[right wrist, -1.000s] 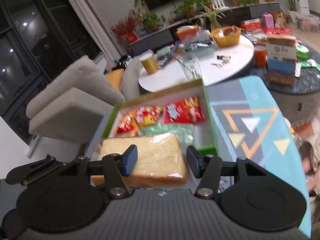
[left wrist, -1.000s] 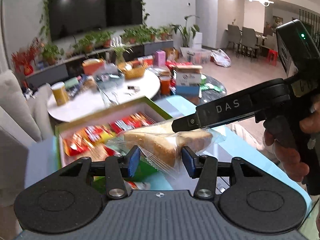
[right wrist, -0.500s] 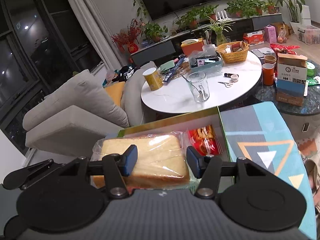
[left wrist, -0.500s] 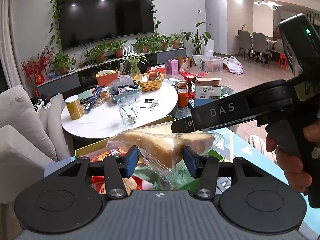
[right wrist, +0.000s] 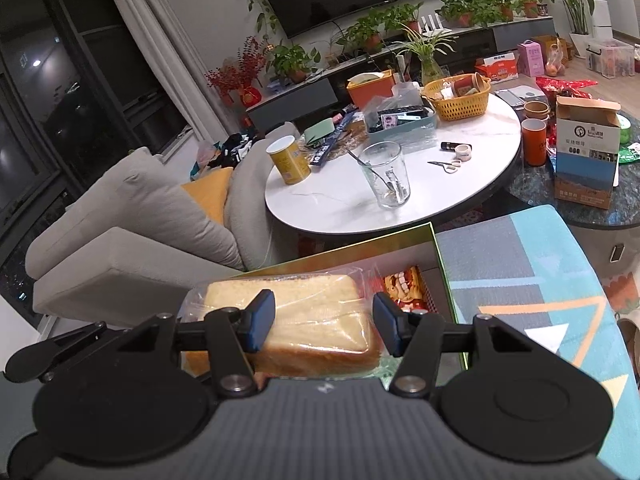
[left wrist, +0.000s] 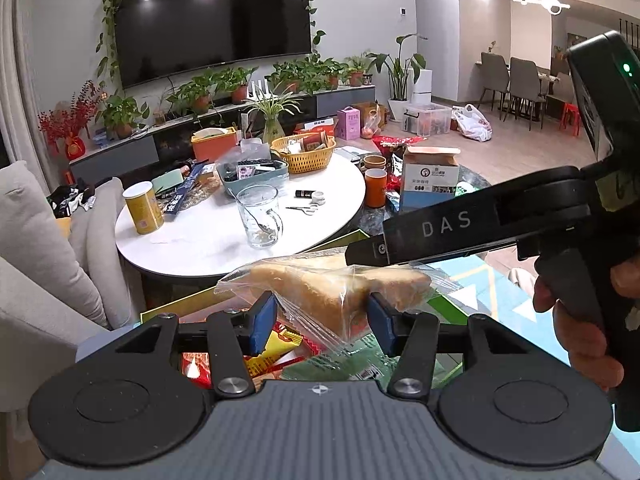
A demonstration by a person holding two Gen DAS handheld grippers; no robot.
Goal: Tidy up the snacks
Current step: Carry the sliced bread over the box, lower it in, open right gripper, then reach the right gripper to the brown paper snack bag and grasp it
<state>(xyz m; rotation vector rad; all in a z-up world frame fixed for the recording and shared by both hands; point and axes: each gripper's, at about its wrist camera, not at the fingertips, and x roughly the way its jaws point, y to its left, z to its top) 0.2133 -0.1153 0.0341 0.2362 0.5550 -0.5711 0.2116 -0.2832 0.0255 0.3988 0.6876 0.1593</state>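
Note:
A bag of sliced bread in clear plastic [left wrist: 328, 292] hangs in the air between both grippers. My left gripper [left wrist: 322, 320] has its blue pads on the bag's near corner. My right gripper [right wrist: 322, 322] has its pads on both sides of the loaf [right wrist: 316, 320]; its black body [left wrist: 480, 228] reaches in from the right in the left wrist view. Below the bread is a green-rimmed snack box [right wrist: 436, 248] holding red and yellow snack packets [left wrist: 280, 348], which also show in the right wrist view [right wrist: 404, 288].
The box sits on a low table with a blue and grey triangle pattern [right wrist: 528, 280]. Behind it is a round white table [right wrist: 400, 184] with a glass mug [right wrist: 386, 174], yellow can [right wrist: 288, 156] and basket [right wrist: 456, 98]. A grey sofa [right wrist: 132, 232] stands at left.
Both grippers have lifted the bread bag up and away from the snack box; the box has dropped lower in both views and more of the room shows.

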